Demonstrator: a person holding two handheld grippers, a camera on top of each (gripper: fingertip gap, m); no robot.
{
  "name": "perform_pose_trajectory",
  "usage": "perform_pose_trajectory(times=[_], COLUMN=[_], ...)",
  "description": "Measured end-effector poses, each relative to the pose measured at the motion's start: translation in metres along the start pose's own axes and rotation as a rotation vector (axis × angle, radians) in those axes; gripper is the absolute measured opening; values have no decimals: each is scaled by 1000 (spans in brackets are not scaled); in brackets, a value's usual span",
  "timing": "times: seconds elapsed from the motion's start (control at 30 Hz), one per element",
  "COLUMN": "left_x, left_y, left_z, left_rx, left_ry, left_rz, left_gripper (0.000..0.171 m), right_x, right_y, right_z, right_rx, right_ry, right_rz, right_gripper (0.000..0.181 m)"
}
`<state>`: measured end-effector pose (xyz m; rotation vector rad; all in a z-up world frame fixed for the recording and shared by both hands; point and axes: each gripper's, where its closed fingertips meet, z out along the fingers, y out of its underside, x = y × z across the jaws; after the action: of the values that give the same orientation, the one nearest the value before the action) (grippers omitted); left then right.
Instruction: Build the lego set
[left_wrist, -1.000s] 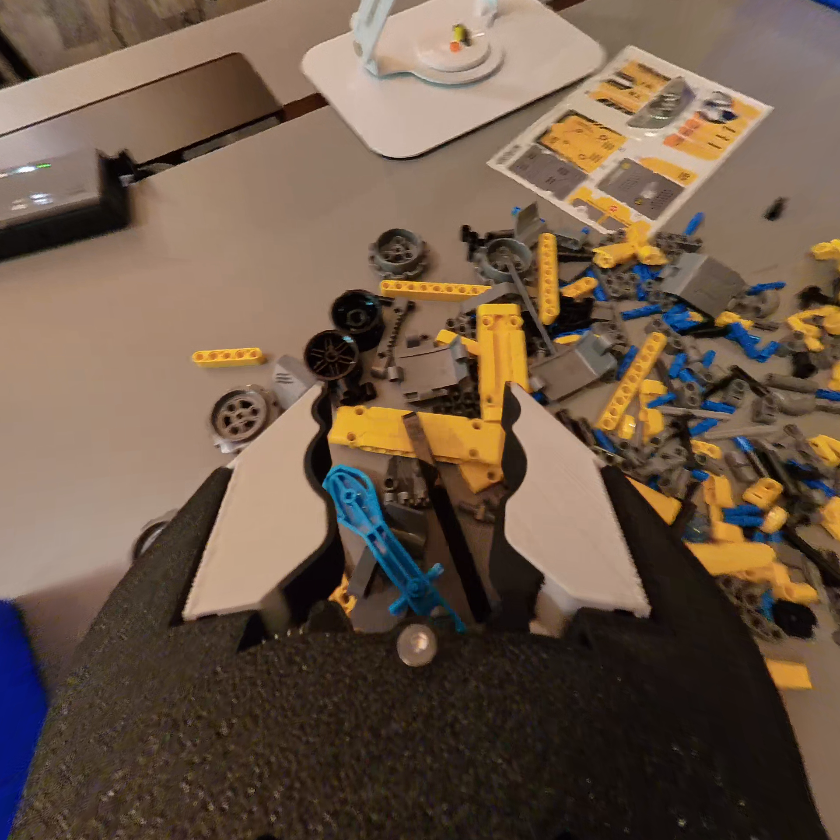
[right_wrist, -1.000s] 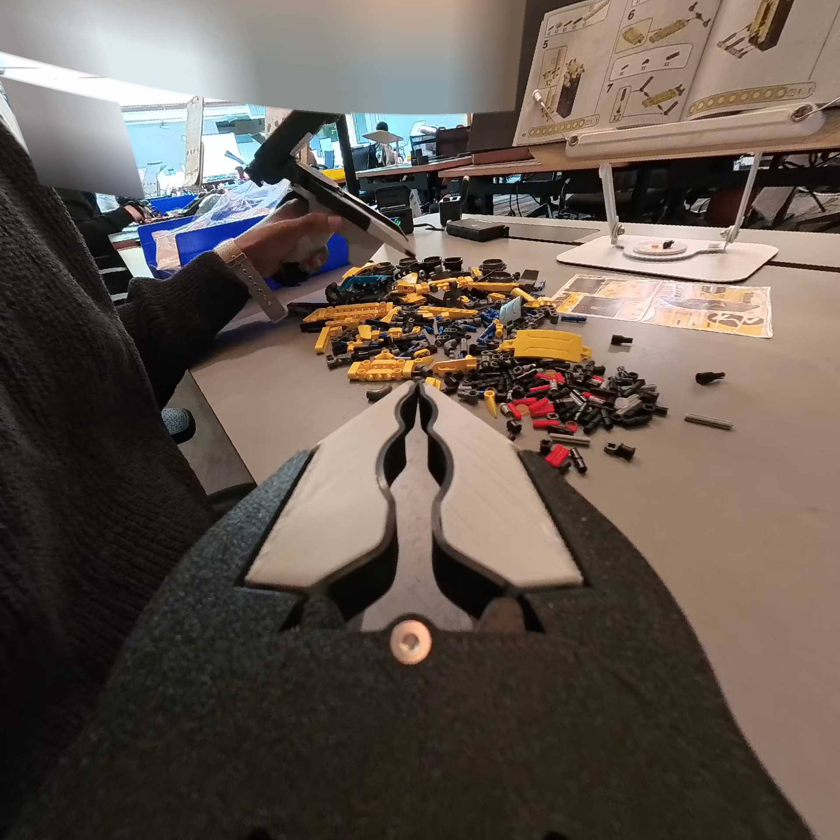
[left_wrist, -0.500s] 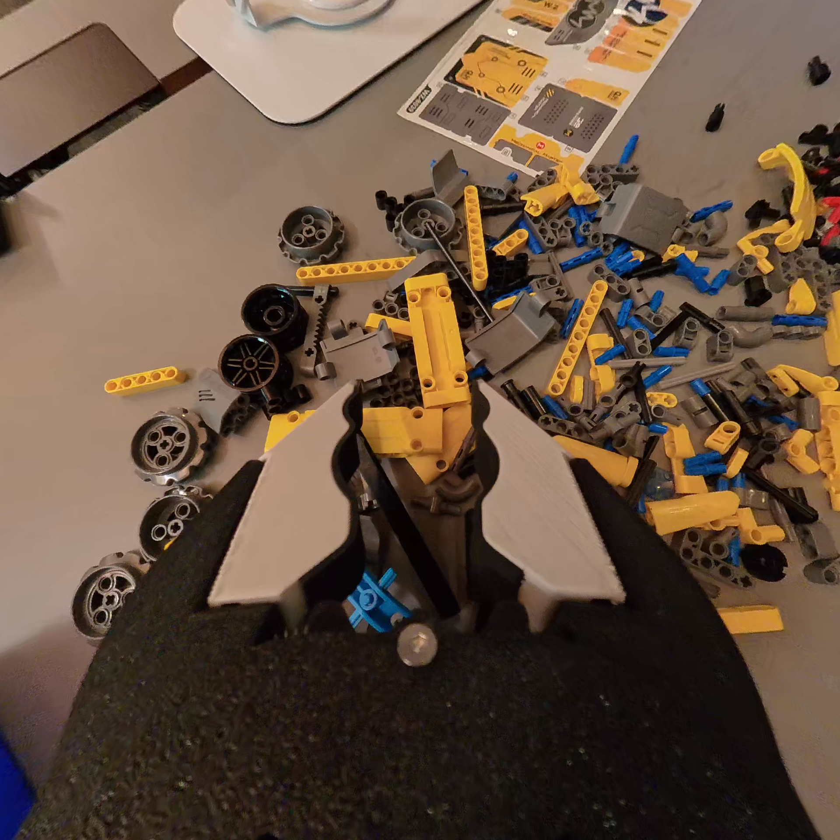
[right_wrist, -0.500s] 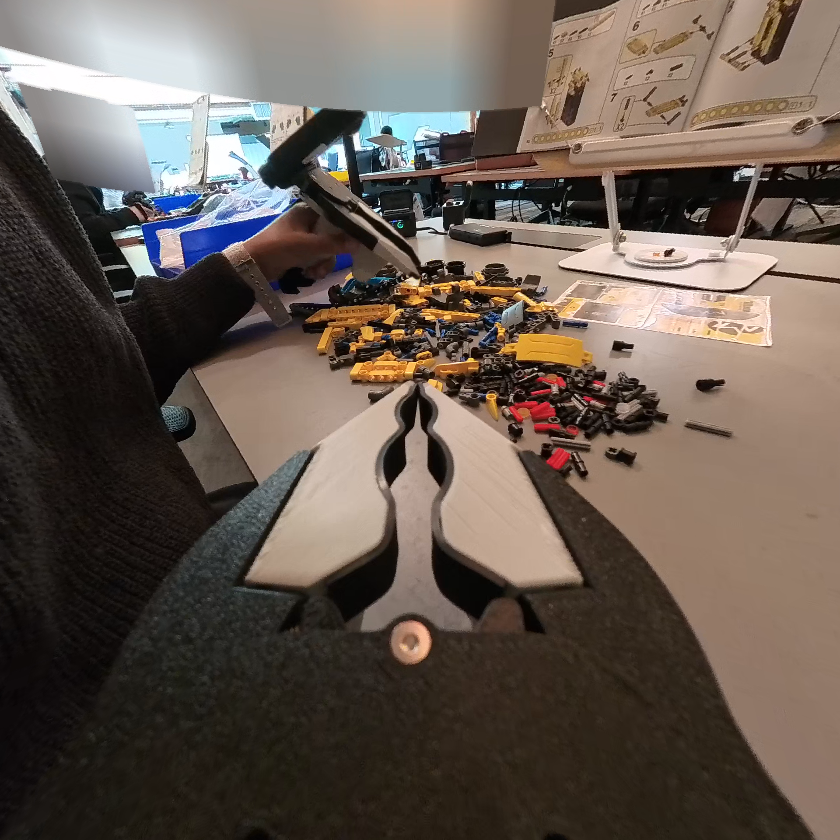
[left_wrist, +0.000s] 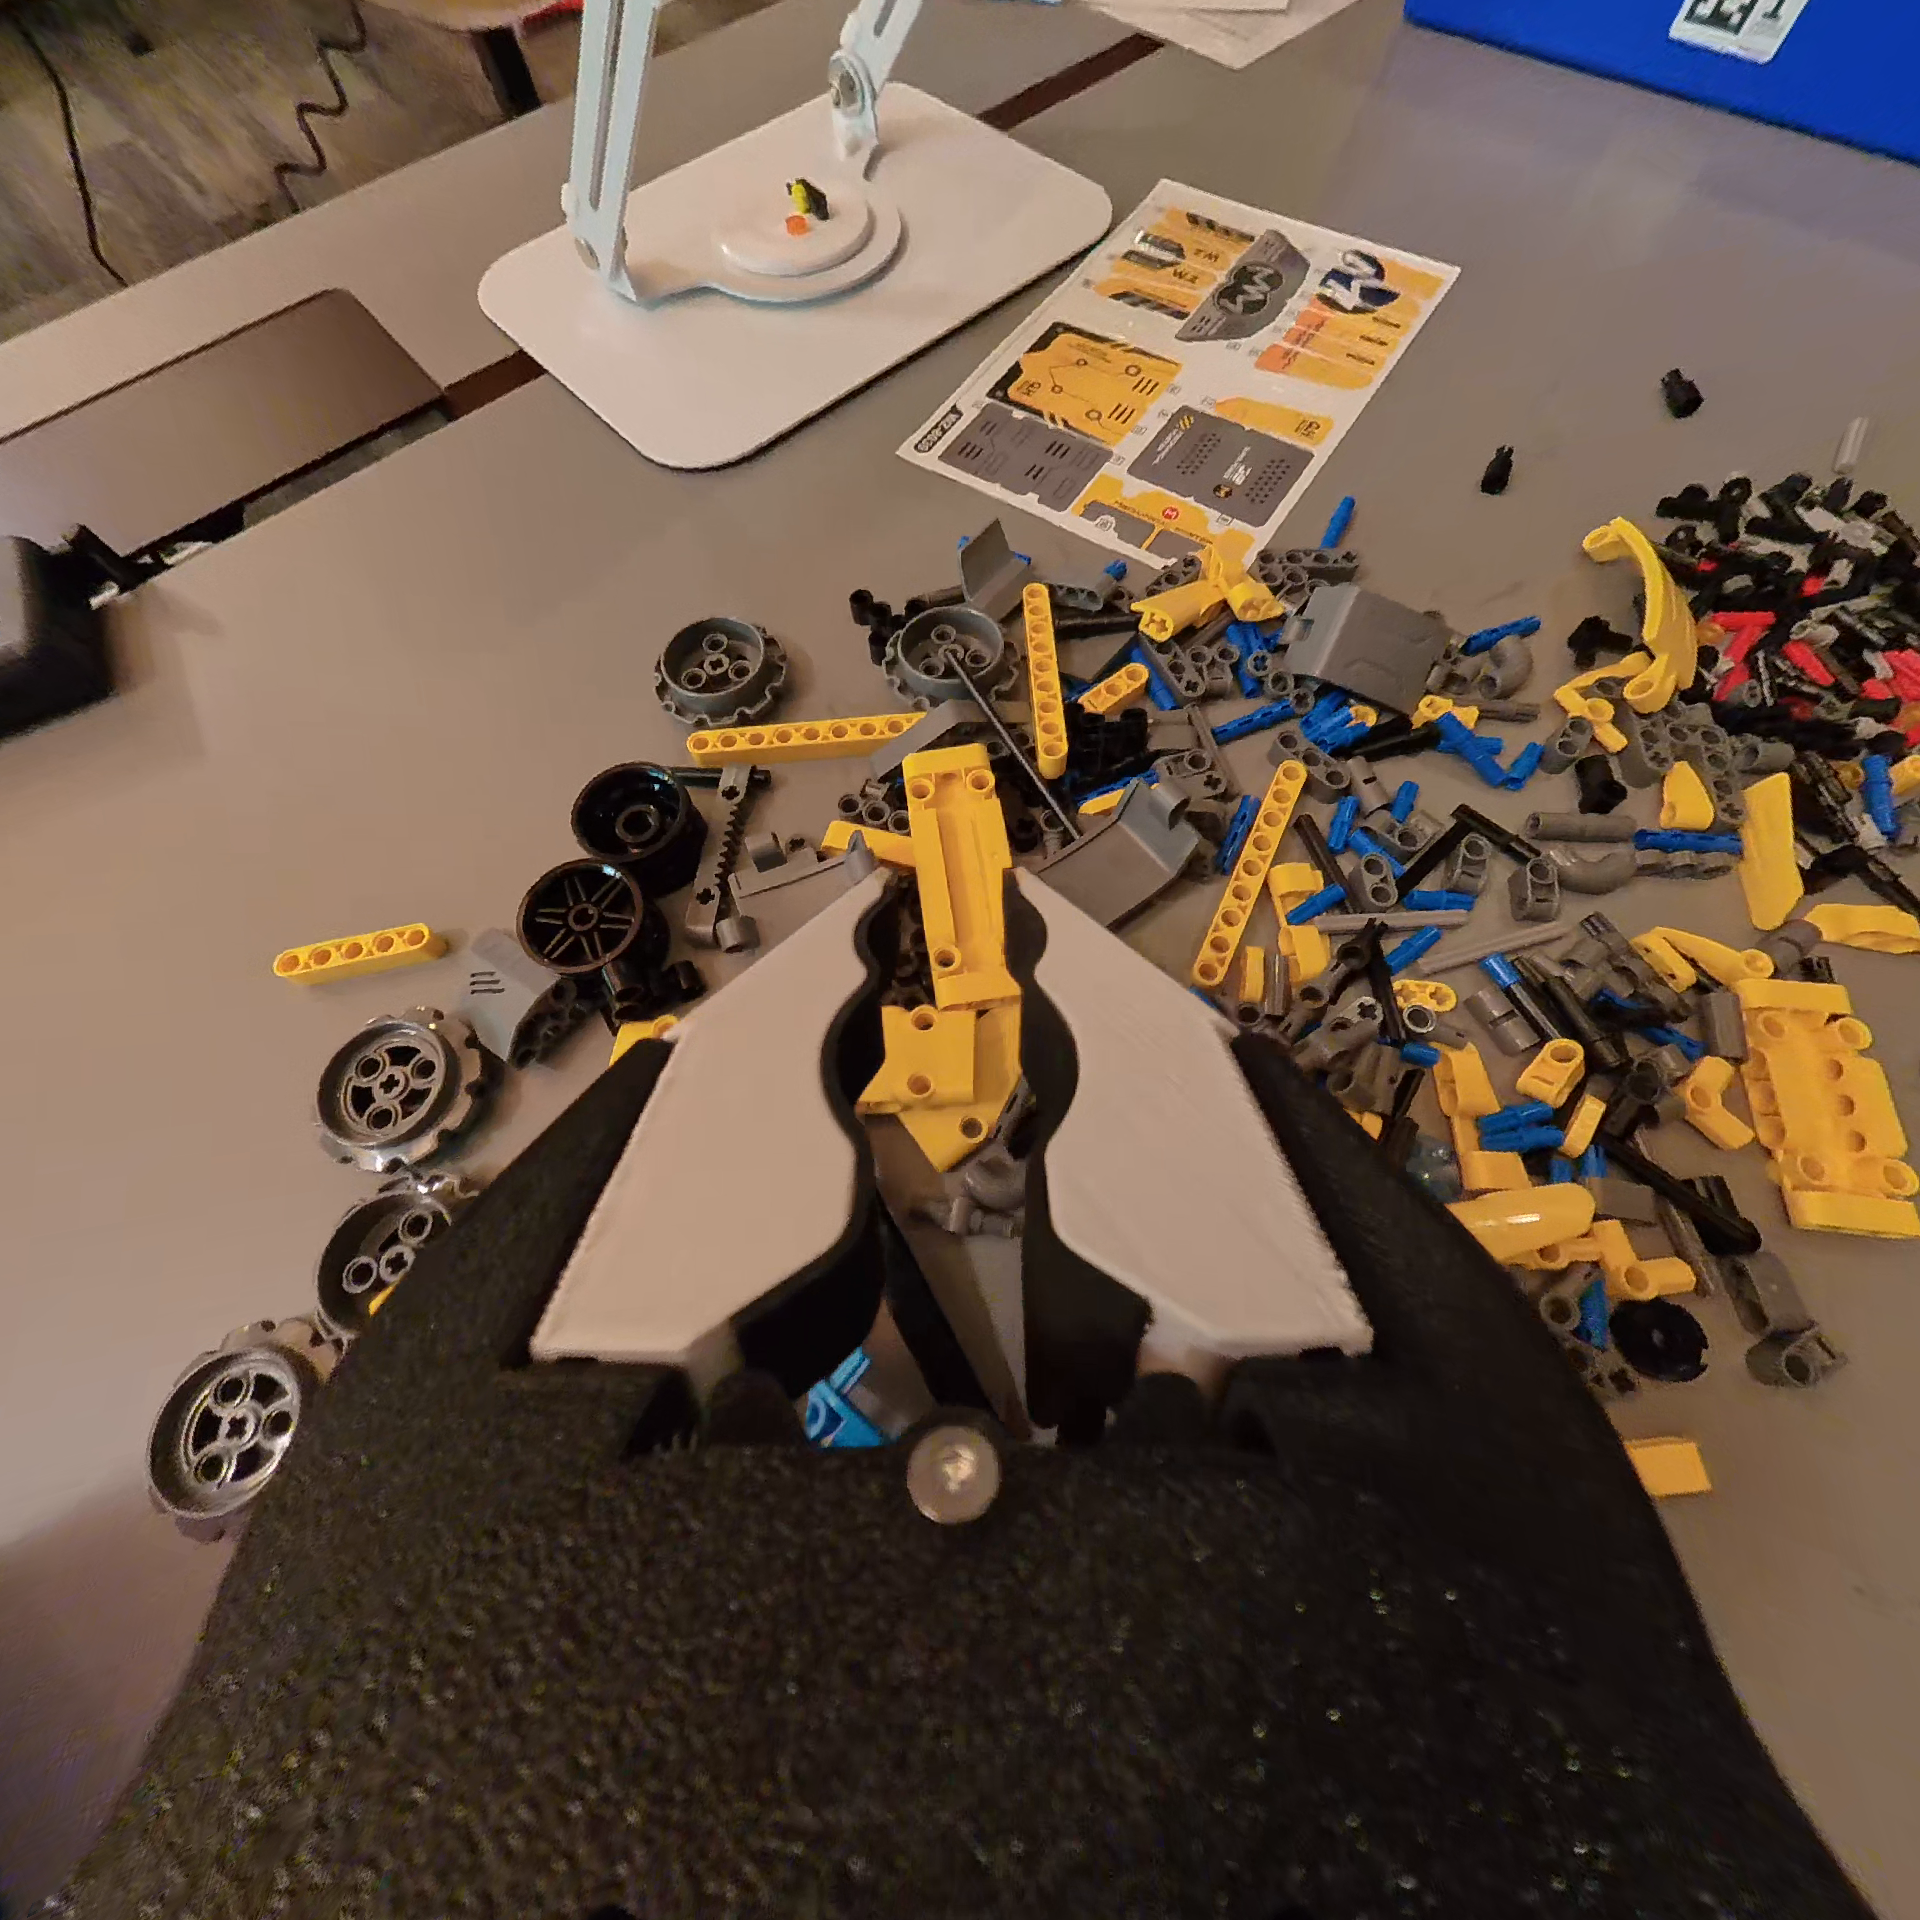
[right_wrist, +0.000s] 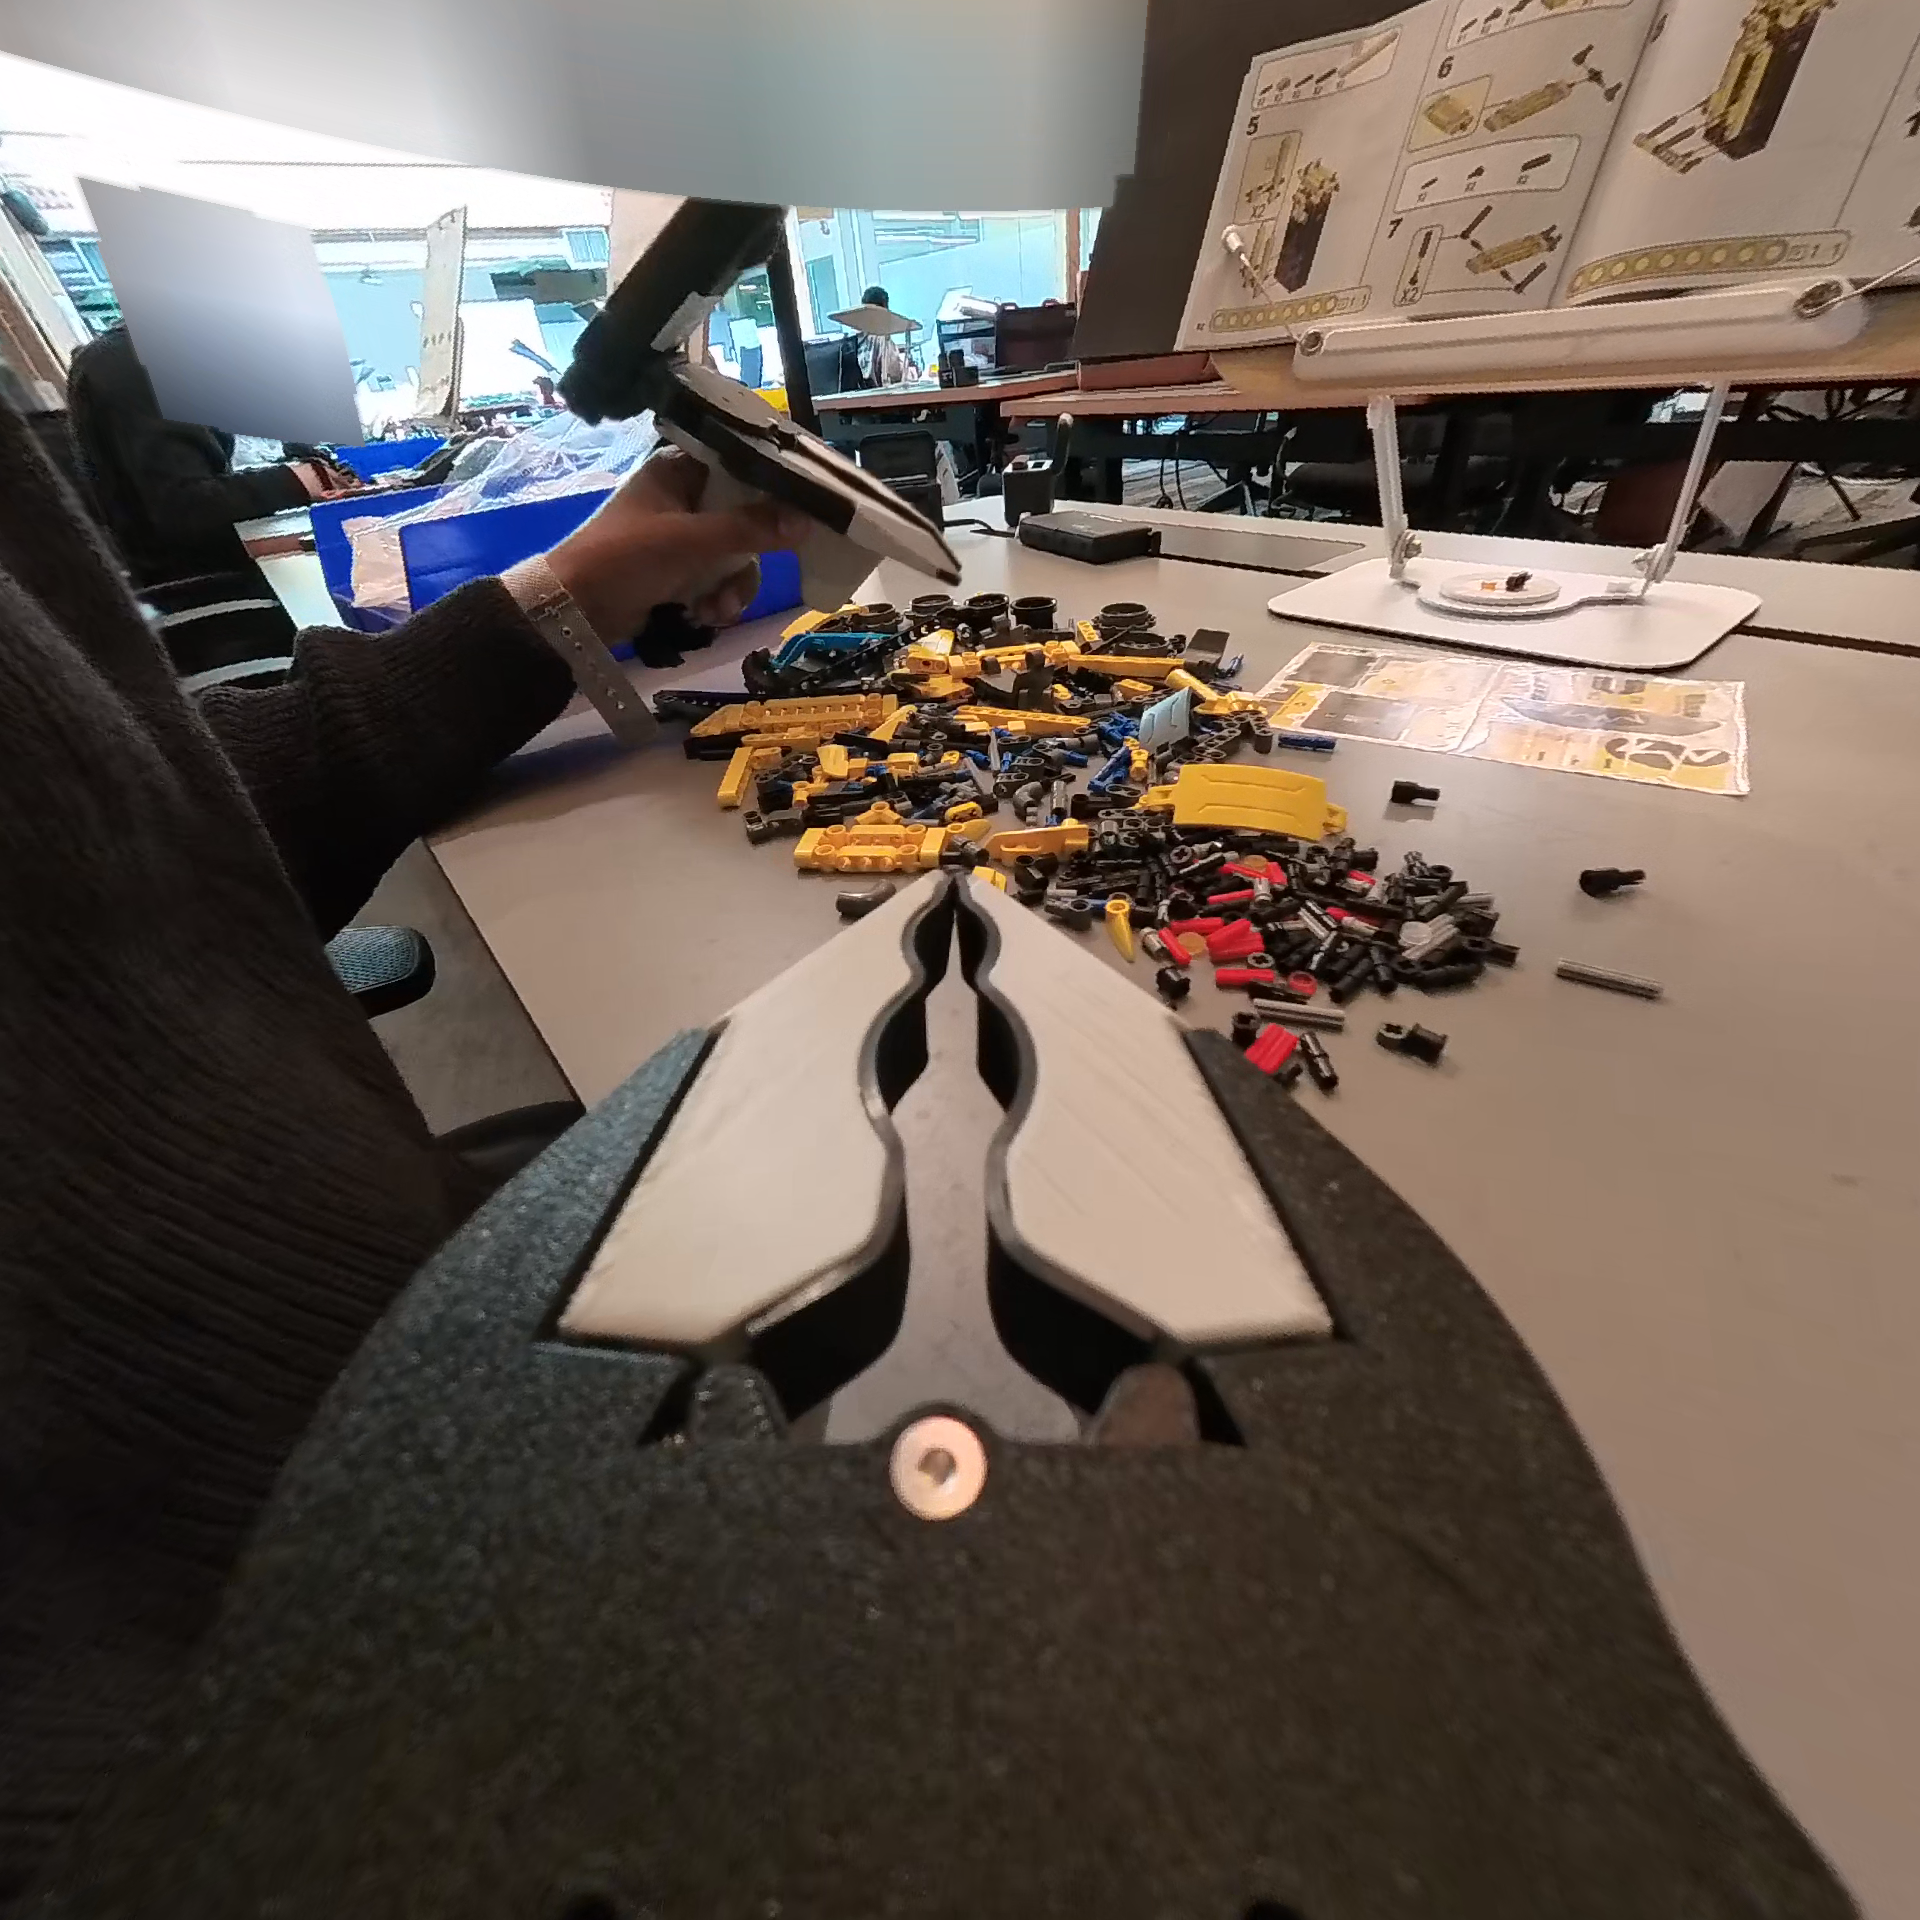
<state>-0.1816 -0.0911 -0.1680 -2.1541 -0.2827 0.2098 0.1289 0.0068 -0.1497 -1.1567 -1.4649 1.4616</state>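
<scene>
Blue piece (left_wrist: 847, 1397) mostly hidden behind the left gripper (left_wrist: 951, 883) body; shape not determinable. Blue bin (left_wrist: 1662, 73) cut off by the top and right edges, white stand (left_wrist: 790, 343) cut off at the top. Instruction booklet (right_wrist: 1558, 156) cropped by the top and right edges.

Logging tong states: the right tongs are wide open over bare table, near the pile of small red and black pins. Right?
Not quite. The right tongs are shut, tips together, as the right wrist view shows. They do sit over bare table near the red and black pins.
</scene>
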Motion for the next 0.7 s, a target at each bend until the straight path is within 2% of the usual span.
perform_pose_trajectory(times=[0.2,0.3,0.47,0.7], left_x=[7,7,6,6], left_y=[-2,-10,-21,-23], left_z=[4,1,-6,-8], left_rx=[9,53,123,137], left_ry=[-18,-49,-66,-60], left_rz=[55,86,88,79], left_gripper=[19,19,19,19], right_x=[0,0,0,0], right_y=[0,0,0,0], right_z=[0,0,0,-1], right_rx=[7,6,6,7], right_ry=[12,17,18,24], right_rz=[-19,-25,-25,-32], right_gripper=[0,0,0,0])
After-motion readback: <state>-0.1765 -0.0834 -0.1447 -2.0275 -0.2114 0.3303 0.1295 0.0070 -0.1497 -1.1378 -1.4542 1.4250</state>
